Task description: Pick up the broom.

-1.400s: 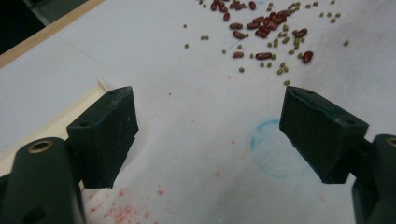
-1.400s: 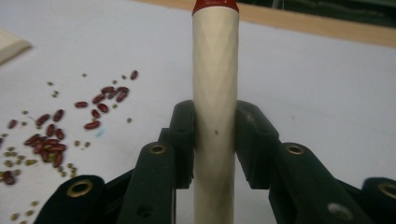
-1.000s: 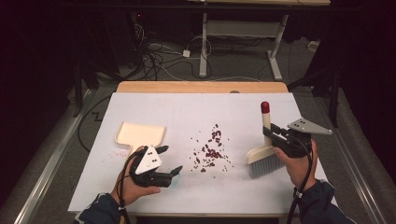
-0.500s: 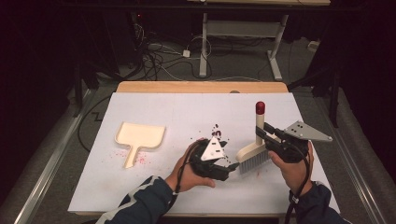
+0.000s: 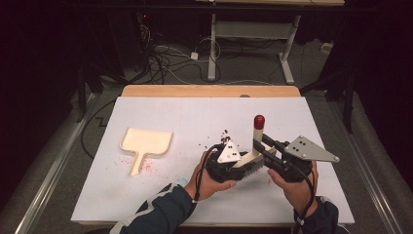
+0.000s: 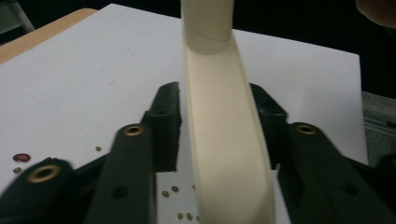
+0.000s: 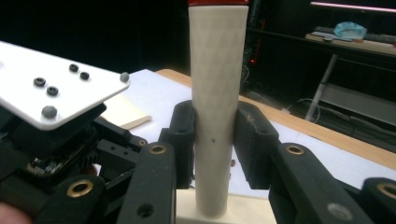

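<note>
Both claws clamp the brush [image 5: 253,155]: left claw [image 5: 242,168] just closed on its head, right claw [image 5: 263,142] grips its handle.

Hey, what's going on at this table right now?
A person is working with a small brush using two handheld grippers. The right gripper is shut on the brush's cream handle, which stands upright with its red tip up. The left gripper has just closed its jaws on the brush's head. A cream dustpan lies apart at the left of the white table, and dark red crumbs are scattered near the brush.
</note>
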The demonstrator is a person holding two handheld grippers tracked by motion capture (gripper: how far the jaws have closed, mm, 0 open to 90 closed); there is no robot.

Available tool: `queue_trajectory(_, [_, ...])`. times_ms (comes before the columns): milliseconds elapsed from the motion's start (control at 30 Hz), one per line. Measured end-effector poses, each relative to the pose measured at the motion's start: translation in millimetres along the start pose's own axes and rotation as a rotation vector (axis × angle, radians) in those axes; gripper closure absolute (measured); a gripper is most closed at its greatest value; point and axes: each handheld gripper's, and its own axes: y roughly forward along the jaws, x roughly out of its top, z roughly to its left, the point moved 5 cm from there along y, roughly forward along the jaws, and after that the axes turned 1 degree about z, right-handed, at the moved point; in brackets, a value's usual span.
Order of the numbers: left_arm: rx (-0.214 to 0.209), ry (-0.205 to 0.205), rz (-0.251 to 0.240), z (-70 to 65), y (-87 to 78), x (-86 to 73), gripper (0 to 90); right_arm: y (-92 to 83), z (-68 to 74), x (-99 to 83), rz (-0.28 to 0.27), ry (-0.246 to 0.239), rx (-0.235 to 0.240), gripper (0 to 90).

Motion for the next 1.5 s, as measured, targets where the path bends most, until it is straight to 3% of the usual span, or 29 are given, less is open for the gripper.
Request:
queue_trajectory(33, [0.012,0.007,0.000,1.2,-2.7,-0.3,64.5,-0.4,1.1,0.8,-0.006,0.001,0.006,70.1])
queue_trajectory(100, [-0.006,0.027,0.017,5.0,-11.2,-1.1,65.0,-1.1,2.2,2.3,-0.007,0.002,0.026,69.8])
queue_trajectory(200, [-0.016,0.045,0.027,6.6,-17.9,-2.3,65.3,-2.4,2.6,4.1,-0.014,-0.011,0.107,64.3])
queue_trajectory(267, [-0.029,0.065,0.046,8.0,-25.6,-4.6,65.3,-1.9,4.1,3.6,0.014,-0.057,0.170,58.3])
queue_trajectory(300, [-0.033,0.095,0.066,9.5,-33.8,-7.6,65.3,-2.0,5.1,2.8,0.019,-0.080,0.187,56.1])
queue_trajectory(367, [-0.039,0.103,0.074,10.1,-38.0,-9.3,65.3,-0.9,7.6,-0.2,0.057,-0.125,0.241,51.8])
queue_trajectory(400, [-0.045,0.111,0.077,10.5,-42.2,-11.0,65.3,-0.9,7.6,-0.2,0.057,-0.125,0.241,51.8])
queue_trajectory(500, [-0.079,0.131,0.090,10.6,-54.5,-17.1,65.3,4.7,11.8,-11.2,0.145,-0.196,0.338,44.9])
queue_trajectory(600, [-0.106,0.157,0.103,8.0,-65.3,-24.0,65.3,8.9,14.4,-18.0,0.181,-0.224,0.372,42.4])
queue_trajectory(633, [-0.145,0.172,0.107,4.9,-71.1,-28.5,65.3,13.3,18.7,-24.2,0.223,-0.252,0.400,39.7])
queue_trajectory(667, [-0.145,0.172,0.107,4.9,-71.1,-28.5,65.3,13.3,18.7,-24.2,0.223,-0.252,0.400,39.7])
queue_trajectory(700, [-0.182,0.196,0.118,0.6,-75.0,-32.5,65.3,17.3,24.2,-30.1,0.257,-0.288,0.427,38.3])
queue_trajectory(733, [-0.182,0.196,0.118,0.6,-75.0,-32.5,65.3,17.3,24.2,-30.1,0.257,-0.288,0.427,38.3])
queue_trajectory(833, [-0.208,0.229,0.133,-6.0,-78.0,-36.4,65.2,21.6,39.3,-41.6,0.320,-0.341,0.540,39.7])
queue_trajectory(900, [-0.230,0.244,0.132,-10.5,-80.7,-37.2,65.2,24.1,46.5,-48.1,0.358,-0.365,0.584,42.9])
queue_trajectory(967, [-0.238,0.247,0.130,-11.3,-81.5,-37.1,65.2,27.4,51.3,-55.1,0.394,-0.392,0.606,46.8])
queue_trajectory(1100, [-0.237,0.263,0.141,-13.2,-81.1,-38.1,65.1,30.7,53.5,-59.1,0.394,-0.379,0.648,58.8])
queue_trajectory(1200, [-0.247,0.263,0.146,-11.6,-80.2,-39.2,63.2,31.6,54.6,-61.6,0.401,-0.377,0.658,62.8])
queue_trajectory(1267, [-0.231,0.256,0.143,-9.2,-80.2,-39.6,59.2,31.0,55.1,-61.9,0.410,-0.377,0.651,65.7])
queue_trajectory(1400, [-0.163,0.237,0.123,-0.7,-84.2,-38.5,49.4,33.1,51.9,-60.0,0.402,-0.379,0.616,67.3])
queue_trajectory(1433, [-0.095,0.231,0.118,5.6,-88.1,-39.2,45.1,33.2,50.2,-59.9,0.405,-0.373,0.601,67.4])
queue_trajectory(1500, [-0.075,0.221,0.111,8.9,-90.7,-40.0,39.6,33.8,45.0,-59.7,0.413,-0.365,0.563,67.5])
